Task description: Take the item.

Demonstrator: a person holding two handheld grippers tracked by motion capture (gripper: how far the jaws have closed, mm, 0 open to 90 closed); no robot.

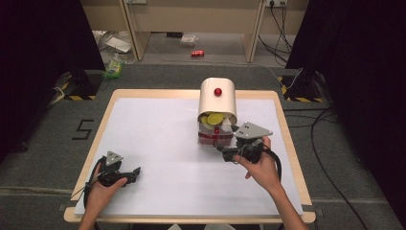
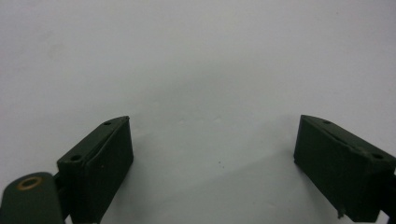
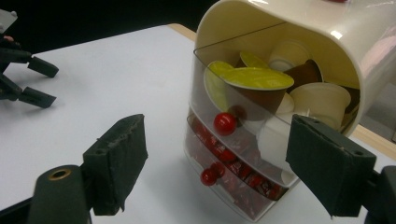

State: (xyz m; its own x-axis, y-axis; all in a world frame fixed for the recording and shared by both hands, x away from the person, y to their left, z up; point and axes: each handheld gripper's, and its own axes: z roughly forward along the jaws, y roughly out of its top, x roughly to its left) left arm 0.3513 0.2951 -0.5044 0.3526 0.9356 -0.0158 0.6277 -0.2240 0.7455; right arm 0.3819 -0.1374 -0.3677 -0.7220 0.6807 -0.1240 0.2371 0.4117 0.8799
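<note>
A cream drawer cabinet (image 1: 218,100) with a rounded top stands at the table's far middle. Its clear upper drawer (image 3: 243,100) sticks out a little and holds coffee capsules (image 3: 256,79) with yellow lids and cream ones. A red knob (image 3: 224,123) sits on its front. The lower drawer (image 3: 233,170) holds red packets and has its own red knob (image 3: 208,176). My right gripper (image 1: 224,154) (image 3: 215,135) is open just in front of the drawers, touching nothing. My left gripper (image 1: 134,175) (image 2: 212,126) is open over the white sheet, empty.
A white sheet (image 1: 163,143) covers most of the wooden table (image 1: 287,124). Beyond the table lie a red can (image 1: 197,53), cables (image 1: 325,143) and desk legs. The left gripper (image 3: 28,79) shows far off in the right gripper view.
</note>
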